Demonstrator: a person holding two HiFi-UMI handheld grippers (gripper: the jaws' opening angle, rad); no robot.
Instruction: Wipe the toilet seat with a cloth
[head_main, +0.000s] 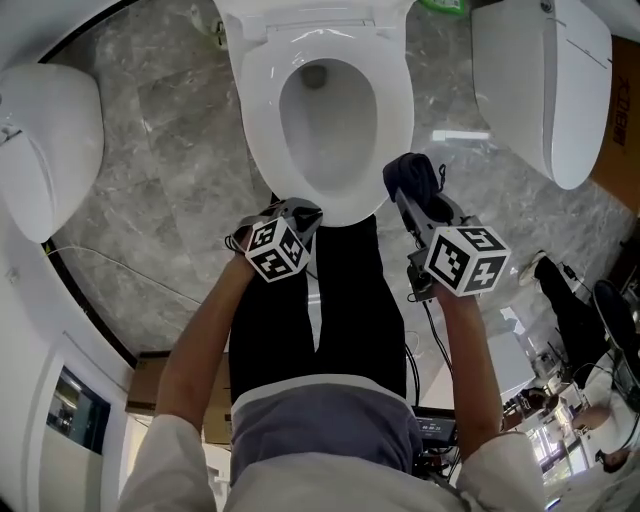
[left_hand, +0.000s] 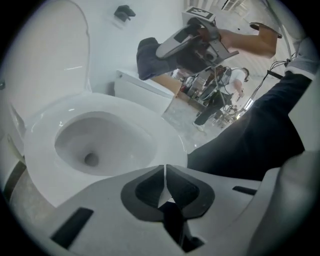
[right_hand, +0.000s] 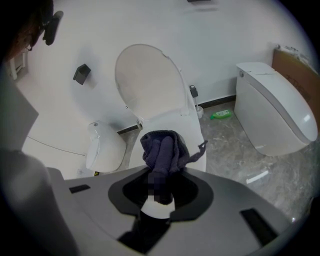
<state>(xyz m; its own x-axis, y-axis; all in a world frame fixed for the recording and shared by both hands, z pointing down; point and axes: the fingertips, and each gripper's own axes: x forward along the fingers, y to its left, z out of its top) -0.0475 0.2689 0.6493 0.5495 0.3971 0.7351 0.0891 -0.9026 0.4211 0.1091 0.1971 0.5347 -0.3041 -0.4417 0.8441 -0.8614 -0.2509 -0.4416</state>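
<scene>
The white toilet seat (head_main: 262, 150) lies down around the open bowl, with the lid (right_hand: 147, 82) raised against the wall. My right gripper (head_main: 402, 192) is shut on a bunched dark blue cloth (head_main: 416, 174), held just above the seat's front right rim. In the right gripper view the cloth (right_hand: 162, 147) sticks up out of the jaws. My left gripper (head_main: 304, 213) hovers at the seat's front edge. In its own view the jaws (left_hand: 164, 167) meet with nothing between them, and the seat (left_hand: 45, 150) lies close ahead.
A second toilet (head_main: 545, 80) stands to the right and another white fixture (head_main: 45, 140) to the left. A green bottle (right_hand: 221, 114) lies by the wall. The person's dark trousered legs (head_main: 320, 300) stand right in front of the bowl on the grey marble floor (head_main: 170, 180).
</scene>
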